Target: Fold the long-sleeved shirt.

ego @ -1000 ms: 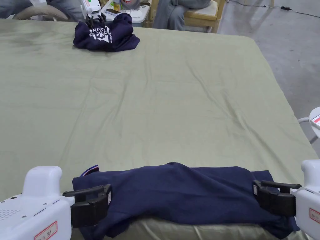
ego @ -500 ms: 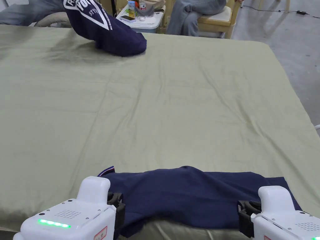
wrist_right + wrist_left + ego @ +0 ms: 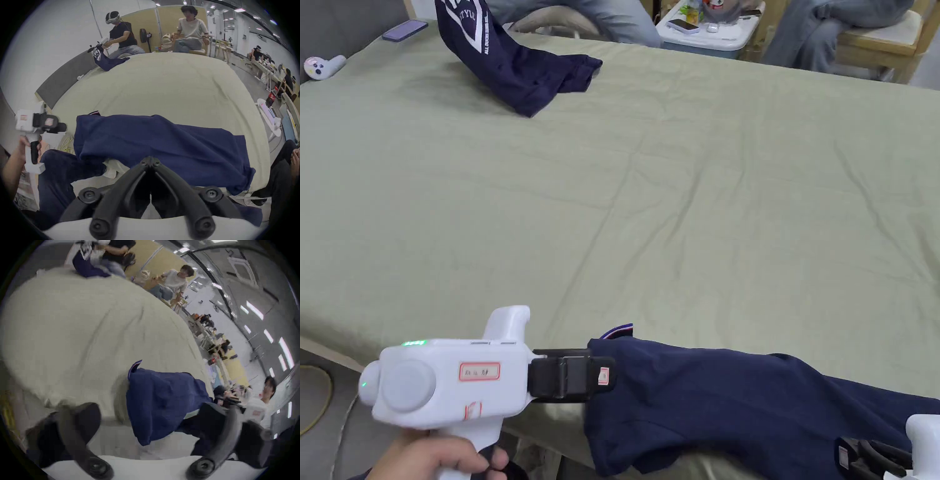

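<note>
Navy shirt point(image 3: 750, 406) is lying in a long rumpled band along the near edge of the tabletop point(image 3: 650, 187), which has a pale green sheet over it. Part of the cloth droops over the edge toward me.

My left hand-held gripper point(image 3: 594, 377) sits just beside the shirt's left end. In the left gripper view the jaws stand wide apart with nothing between them, though that view is badly smeared. My left hand point(image 3: 434, 459) is half cut off at the bottom of the head view.

Right hand-held gripper point(image 3: 151, 160) has its jaws pressed together, tips right at the shirt's near edge. I honestly can't tell if there's cloth pinched in there or not. In the head view it's barely peeking in at the bottom right corner.

Other stuff around: a second navy garment point(image 3: 512, 69) with white print is held up at the far left of the tabletop by another person point(image 3: 121, 35) wearing a headset. A phone point(image 3: 404, 29) lies near that corner. Someone else point(image 3: 190, 30) sits on a wooden chair point(image 3: 884, 44) beyond the far edge.
</note>
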Demonstrator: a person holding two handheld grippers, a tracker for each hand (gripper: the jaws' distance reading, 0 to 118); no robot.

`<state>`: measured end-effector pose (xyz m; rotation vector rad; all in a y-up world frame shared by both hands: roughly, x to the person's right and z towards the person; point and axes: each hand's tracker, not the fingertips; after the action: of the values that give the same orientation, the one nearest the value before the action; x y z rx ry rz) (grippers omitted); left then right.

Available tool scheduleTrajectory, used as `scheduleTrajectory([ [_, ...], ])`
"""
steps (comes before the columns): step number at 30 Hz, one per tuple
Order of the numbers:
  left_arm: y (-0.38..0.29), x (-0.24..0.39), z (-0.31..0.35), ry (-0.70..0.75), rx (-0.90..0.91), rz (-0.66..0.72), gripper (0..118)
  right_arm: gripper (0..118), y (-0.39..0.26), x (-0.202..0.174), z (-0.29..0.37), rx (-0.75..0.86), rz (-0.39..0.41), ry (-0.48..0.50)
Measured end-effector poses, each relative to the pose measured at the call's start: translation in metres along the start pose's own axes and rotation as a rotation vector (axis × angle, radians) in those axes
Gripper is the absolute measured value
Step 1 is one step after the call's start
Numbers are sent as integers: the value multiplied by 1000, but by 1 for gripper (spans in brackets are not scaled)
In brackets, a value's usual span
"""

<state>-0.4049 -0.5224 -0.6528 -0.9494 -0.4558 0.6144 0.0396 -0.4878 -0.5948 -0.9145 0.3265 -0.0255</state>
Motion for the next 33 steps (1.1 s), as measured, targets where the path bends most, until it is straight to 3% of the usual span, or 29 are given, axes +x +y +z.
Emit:
scheduleTrajectory([
  [3, 9, -16, -31, 14, -87, 31, 111, 1, 2, -4, -2, -11, 12, 1],
  [11, 8, -26, -103, 19, -268, -41, 111, 1, 6, -5, 0, -29, -1, 0],
  [14, 3, -21, -114, -51, -228, -53, 118, 1, 5, -4, 0, -35, -6, 1],
  [16, 2, -12, -119, -77, -245, 4, 118, 1, 5, -7, 0, -41, 2, 4],
  [23, -7, 10, -129, -120, -310, -33, 116, 1, 4, -15, -4, -51, 7, 42],
  [24, -7, 13, -130, -110, -310, -26, 111, 1, 3, -16, -6, -53, 11, 46],
  [25, -7, 15, -129, -94, -307, -31, 96, 1, 2, -17, -7, -55, 12, 48],
  [26, -6, 17, -125, -58, -285, -39, 51, 1, 2, -17, -7, -57, 14, 50],
  [27, -1, 14, -121, -25, -252, -41, 32, 1, 1, -18, -7, -56, 15, 51],
  [29, -2, 2, -118, -60, -265, 67, 32, 1, 2, -19, -6, -55, 15, 56],
  [33, 0, -1, -113, -66, -272, 33, 32, 1, 2, -18, -5, -55, 17, 48],
])
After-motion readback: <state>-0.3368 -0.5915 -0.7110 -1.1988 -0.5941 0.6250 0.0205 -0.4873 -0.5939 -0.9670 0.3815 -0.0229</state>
